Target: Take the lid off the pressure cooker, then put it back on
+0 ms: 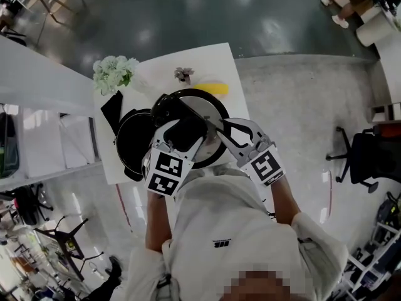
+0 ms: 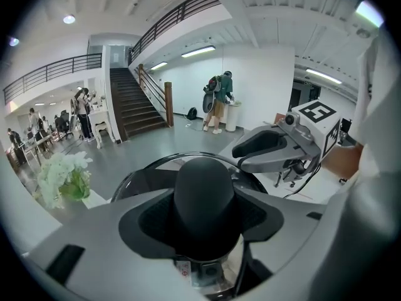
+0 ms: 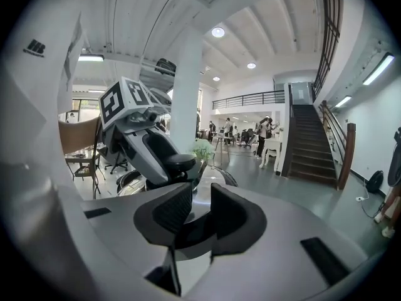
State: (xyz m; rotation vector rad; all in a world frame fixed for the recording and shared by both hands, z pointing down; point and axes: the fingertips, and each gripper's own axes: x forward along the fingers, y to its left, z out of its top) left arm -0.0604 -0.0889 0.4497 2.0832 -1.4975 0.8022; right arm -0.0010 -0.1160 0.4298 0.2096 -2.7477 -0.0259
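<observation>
Lid knob (image 2: 203,187) clamped by L hand-held gripper (image 2: 203,224), rim (image 3: 195,209) by R hand-held gripper (image 3: 199,219); lid (image 1: 210,107) to be kept level.

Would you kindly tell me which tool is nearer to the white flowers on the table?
Left. The left tool, clamped on the black handle, sits on the side of the lid facing the flowers; the right tool grips the lid's opposite edge, farther from them.
</observation>
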